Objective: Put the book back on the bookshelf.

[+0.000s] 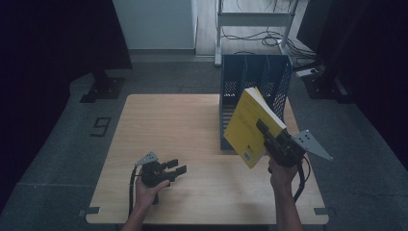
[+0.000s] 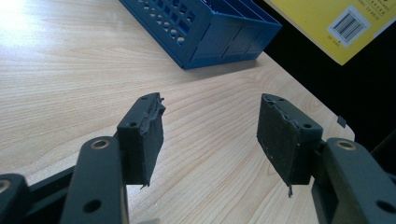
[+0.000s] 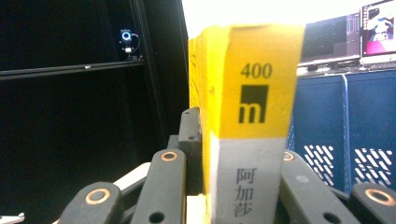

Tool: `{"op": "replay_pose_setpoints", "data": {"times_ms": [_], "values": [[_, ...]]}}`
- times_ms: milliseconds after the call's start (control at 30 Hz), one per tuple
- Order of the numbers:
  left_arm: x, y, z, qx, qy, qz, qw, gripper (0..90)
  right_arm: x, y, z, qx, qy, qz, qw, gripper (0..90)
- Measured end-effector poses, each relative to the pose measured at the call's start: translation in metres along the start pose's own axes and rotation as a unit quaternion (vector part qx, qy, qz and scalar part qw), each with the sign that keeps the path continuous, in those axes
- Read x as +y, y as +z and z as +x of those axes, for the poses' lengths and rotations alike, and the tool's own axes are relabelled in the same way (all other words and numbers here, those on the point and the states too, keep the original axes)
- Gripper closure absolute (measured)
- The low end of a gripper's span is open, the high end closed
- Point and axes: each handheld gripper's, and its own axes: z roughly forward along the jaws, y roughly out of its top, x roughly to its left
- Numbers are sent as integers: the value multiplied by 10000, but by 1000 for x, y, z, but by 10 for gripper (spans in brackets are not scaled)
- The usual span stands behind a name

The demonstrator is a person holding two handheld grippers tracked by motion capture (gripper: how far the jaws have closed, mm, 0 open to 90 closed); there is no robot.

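A yellow book point(image 1: 248, 126) hangs tilted in the air just in front of the blue file rack point(image 1: 255, 82). My right gripper point(image 1: 267, 133) is shut on the book near its lower end. In the right gripper view the book's yellow and grey spine point(image 3: 247, 135) stands between the two black jaws, with the rack point(image 3: 345, 130) behind it. My left gripper point(image 1: 175, 169) rests low over the table at the front left, open, with nothing between its pads point(image 2: 144, 135). In the left gripper view the rack point(image 2: 205, 28) lies ahead and the book's barcode corner point(image 2: 345, 25) shows at the top right.
The wooden table point(image 1: 163, 125) has bare room left of the rack. Beyond the table stand a white metal frame with cables point(image 1: 255, 29) and dark stands. The table's right edge point(image 2: 327, 116) lies near my left gripper's right jaw.
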Motion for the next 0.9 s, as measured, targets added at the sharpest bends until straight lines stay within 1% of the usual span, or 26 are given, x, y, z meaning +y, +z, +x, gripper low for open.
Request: {"op": "replay_pose_setpoints", "data": {"times_ms": [500, 900], "values": [[-1, 1, 0, -2, -23, 14, 10000, 406, 0, 14, -2, -124, -6, 76, 9999, 745], [0, 0, 1, 5, -23, 18, 10000, 406, -3, 26, -8, -284, 51, 140, 9995, 745]]}}
